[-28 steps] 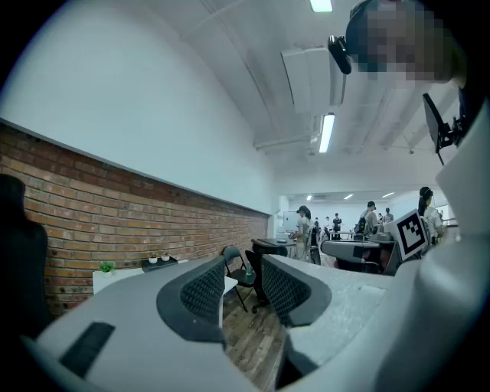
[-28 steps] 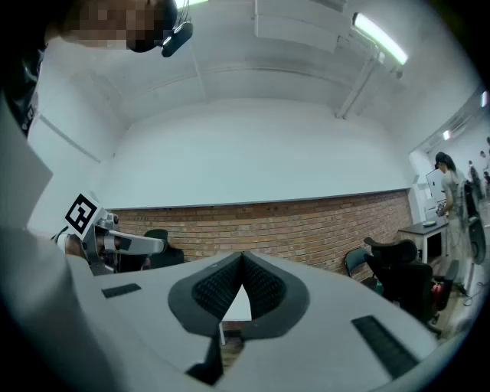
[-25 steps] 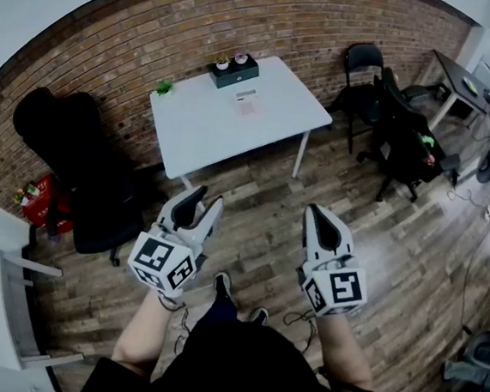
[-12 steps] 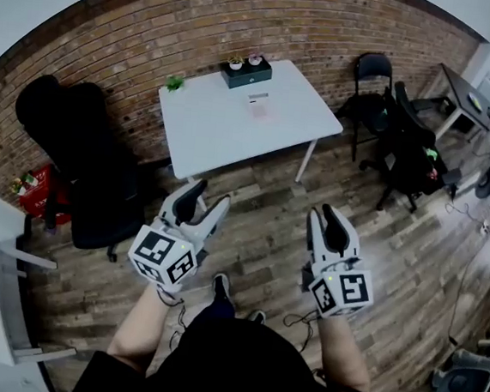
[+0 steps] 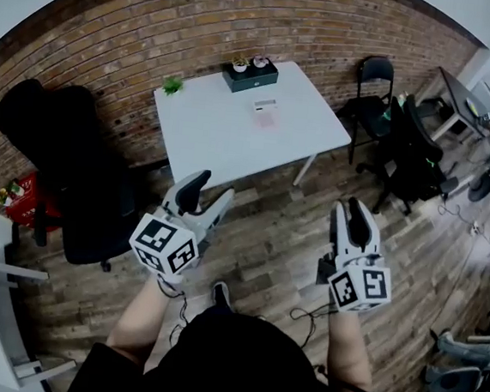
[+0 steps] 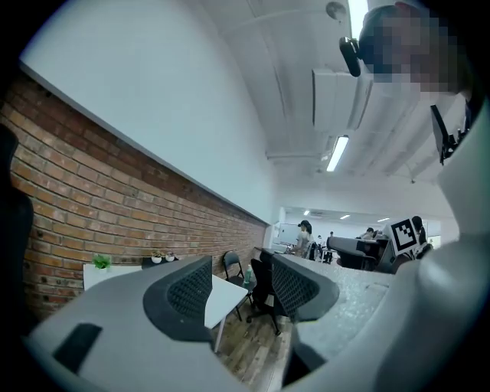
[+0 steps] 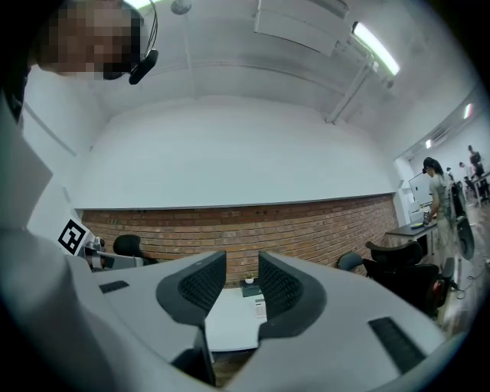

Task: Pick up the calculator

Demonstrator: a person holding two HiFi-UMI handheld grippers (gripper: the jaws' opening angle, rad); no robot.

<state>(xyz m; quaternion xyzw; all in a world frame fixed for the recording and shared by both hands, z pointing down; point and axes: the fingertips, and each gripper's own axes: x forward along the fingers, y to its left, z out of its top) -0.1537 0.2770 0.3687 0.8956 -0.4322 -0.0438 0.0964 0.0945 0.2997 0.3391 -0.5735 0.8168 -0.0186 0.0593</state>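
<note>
The calculator (image 5: pixel 265 113) is a small pale, pinkish slab lying on the white table (image 5: pixel 216 136) by the brick wall; in the right gripper view the calculator (image 7: pixel 260 307) shows just past my jaws. Both grippers are held level over the wooden floor, well short of the table. My left gripper (image 5: pixel 206 192) is at the left, its jaws opening with nothing between them. My right gripper (image 5: pixel 349 211) is at the right, its jaws also opening and empty. The left gripper view shows the table's corner (image 6: pixel 227 297) between the fingers (image 6: pixel 187 295).
A dark green box (image 5: pixel 251 74) with two small pots and a little green plant (image 5: pixel 172 84) stand at the table's far edge. A black office chair (image 5: pixel 67 161) stands left of the table, a folding chair (image 5: pixel 375 81) and another office chair (image 5: pixel 414 155) right. People sit at distant desks.
Both grippers' jaws have spread apart; the right was shut a second ago. The table now sits closer in the head view, and the right gripper has shifted to the right.
</note>
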